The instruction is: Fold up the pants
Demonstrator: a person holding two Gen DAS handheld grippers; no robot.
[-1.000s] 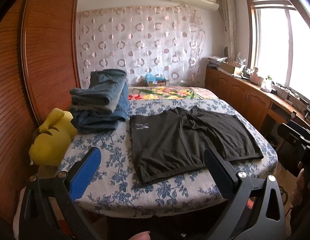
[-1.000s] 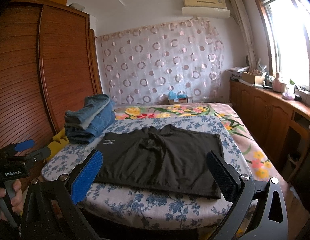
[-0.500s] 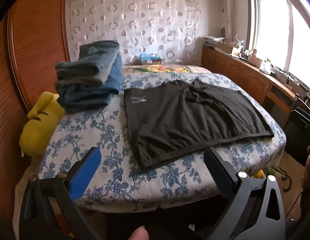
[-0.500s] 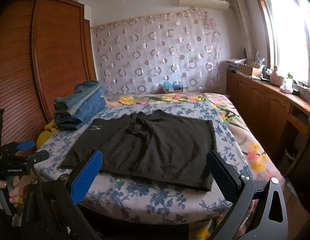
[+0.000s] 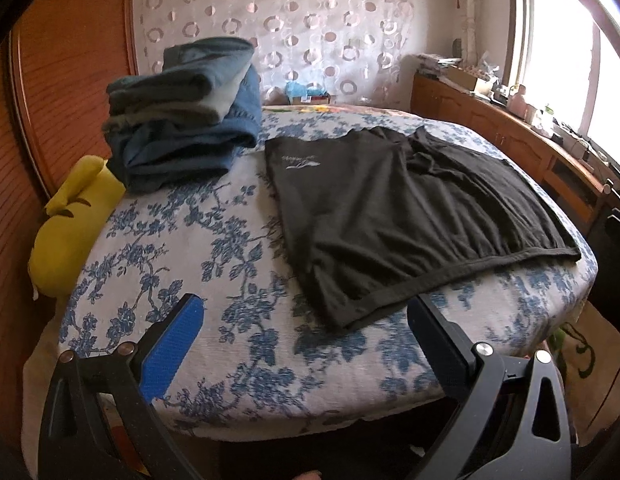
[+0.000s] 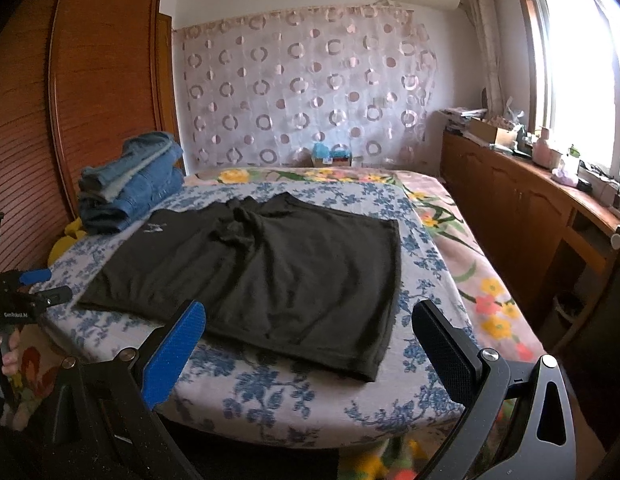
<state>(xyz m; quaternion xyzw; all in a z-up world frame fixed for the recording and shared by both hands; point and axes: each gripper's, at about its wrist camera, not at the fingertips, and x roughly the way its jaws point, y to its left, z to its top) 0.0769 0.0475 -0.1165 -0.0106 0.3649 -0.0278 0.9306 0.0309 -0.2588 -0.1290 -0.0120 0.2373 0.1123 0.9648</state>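
Observation:
Black shorts (image 5: pixel 394 208) lie spread flat on a bed with a blue floral cover (image 5: pixel 198 248), waistband toward me, a small white logo on the left leg. They also show in the right wrist view (image 6: pixel 270 272). My left gripper (image 5: pixel 306 320) is open and empty, just in front of the waistband's left corner. My right gripper (image 6: pixel 310 332) is open and empty, hovering over the waistband's near edge toward the right corner. The left gripper also shows at the left edge of the right wrist view (image 6: pixel 34 284).
A stack of folded jeans (image 5: pixel 182 112) sits at the bed's back left, also in the right wrist view (image 6: pixel 130 184). A yellow plush toy (image 5: pixel 74 220) lies beside the wooden wardrobe (image 6: pixel 70 100). Wooden cabinets (image 6: pixel 530 208) line the right wall under the window.
Both grippers have moved forward and down toward the near edge of the bed; the shorts look larger and closer. The shorts have not moved. Both grippers stay open.

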